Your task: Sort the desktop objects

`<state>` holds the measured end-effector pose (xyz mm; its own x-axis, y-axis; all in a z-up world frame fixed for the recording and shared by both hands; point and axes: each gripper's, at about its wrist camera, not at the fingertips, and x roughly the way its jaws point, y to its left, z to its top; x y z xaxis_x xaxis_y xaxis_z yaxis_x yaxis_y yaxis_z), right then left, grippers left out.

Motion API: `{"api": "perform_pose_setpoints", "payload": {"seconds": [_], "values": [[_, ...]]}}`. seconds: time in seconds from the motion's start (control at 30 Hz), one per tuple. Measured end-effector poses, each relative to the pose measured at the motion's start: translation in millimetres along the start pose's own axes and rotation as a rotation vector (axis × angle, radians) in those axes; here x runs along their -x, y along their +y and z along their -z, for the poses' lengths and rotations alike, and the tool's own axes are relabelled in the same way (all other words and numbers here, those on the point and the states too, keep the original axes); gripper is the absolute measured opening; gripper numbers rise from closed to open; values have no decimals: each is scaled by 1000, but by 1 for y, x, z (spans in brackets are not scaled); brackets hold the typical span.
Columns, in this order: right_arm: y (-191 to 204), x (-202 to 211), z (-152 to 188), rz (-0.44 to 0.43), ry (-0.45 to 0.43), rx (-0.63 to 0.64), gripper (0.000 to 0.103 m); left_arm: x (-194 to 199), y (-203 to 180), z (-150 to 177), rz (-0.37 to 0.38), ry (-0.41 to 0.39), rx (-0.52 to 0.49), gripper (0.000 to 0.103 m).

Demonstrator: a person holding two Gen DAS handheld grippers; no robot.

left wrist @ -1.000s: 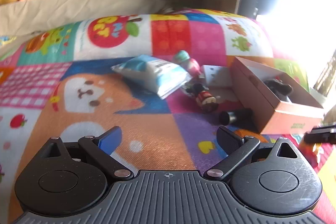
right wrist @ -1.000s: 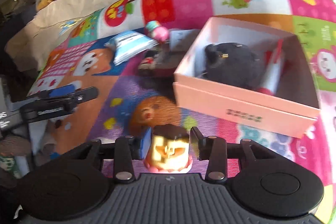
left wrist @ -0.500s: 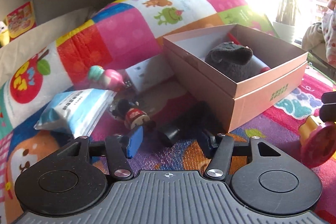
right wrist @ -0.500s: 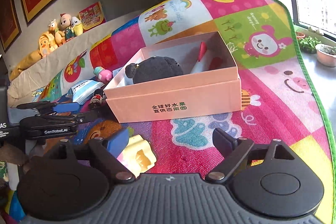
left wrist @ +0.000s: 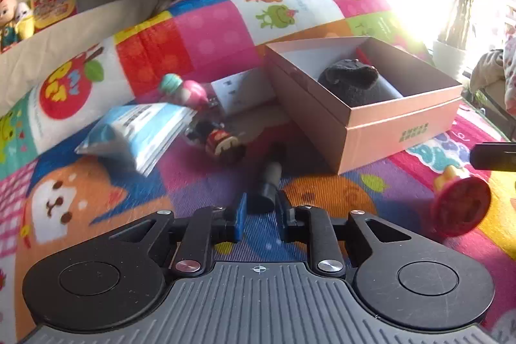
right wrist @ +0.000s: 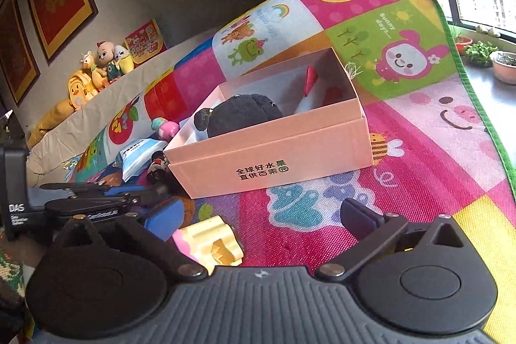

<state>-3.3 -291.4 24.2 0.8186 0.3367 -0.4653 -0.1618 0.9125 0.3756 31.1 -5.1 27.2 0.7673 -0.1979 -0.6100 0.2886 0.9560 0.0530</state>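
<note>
A pink open box [left wrist: 371,124] [right wrist: 271,150] sits on the colourful play mat and holds a black plush [left wrist: 350,81] [right wrist: 242,115] and a red and white item [right wrist: 308,89]. My left gripper [left wrist: 259,216] has its jaws closed around the near end of a small black cylinder [left wrist: 269,182] lying on the mat. My right gripper [right wrist: 261,221] is open. A yellow and pink stamp toy [right wrist: 209,242] [left wrist: 458,203] lies on the mat by its left finger, released. The left gripper also shows in the right wrist view [right wrist: 106,199].
Left of the box lie a blue tissue pack [left wrist: 135,131], a small doll figure [left wrist: 219,141], a pink and teal toy [left wrist: 183,87] and a white card [left wrist: 242,91]. Plush toys [right wrist: 96,66] sit on a beige cushion behind. A plant pot [right wrist: 503,66] stands at the right.
My left gripper swung right toward the box and closed on the black cylinder. My right gripper opened and let go of the yellow stamp toy, which now lies on the mat.
</note>
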Motion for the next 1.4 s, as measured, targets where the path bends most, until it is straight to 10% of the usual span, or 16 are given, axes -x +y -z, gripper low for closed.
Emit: {"api": "perform_pose_setpoints", "payload": {"seconds": [0.17,0.23,0.4,0.53,0.73,1.1,1.4], "values": [[1,-3,-1,14,16,2,103,39,0,34,-21,-8,86,32],[3,-3,-2,24,19,15,103,46,0,41,-39,-25,101,56],[30,14,0,-24,1,178,99,42,10,46,-55,-27,137,73],[56,18,4,-41,60,301,45,39,15,48,-34,-25,168,82],[44,5,-10,-26,106,211,29,42,17,50,-22,-40,191,87],[-42,-24,-39,-62,146,-297,29,40,16,49,-26,-23,187,89],[-11,-9,-32,-1,18,-20,66,33,11,45,-25,4,167,90]]}}
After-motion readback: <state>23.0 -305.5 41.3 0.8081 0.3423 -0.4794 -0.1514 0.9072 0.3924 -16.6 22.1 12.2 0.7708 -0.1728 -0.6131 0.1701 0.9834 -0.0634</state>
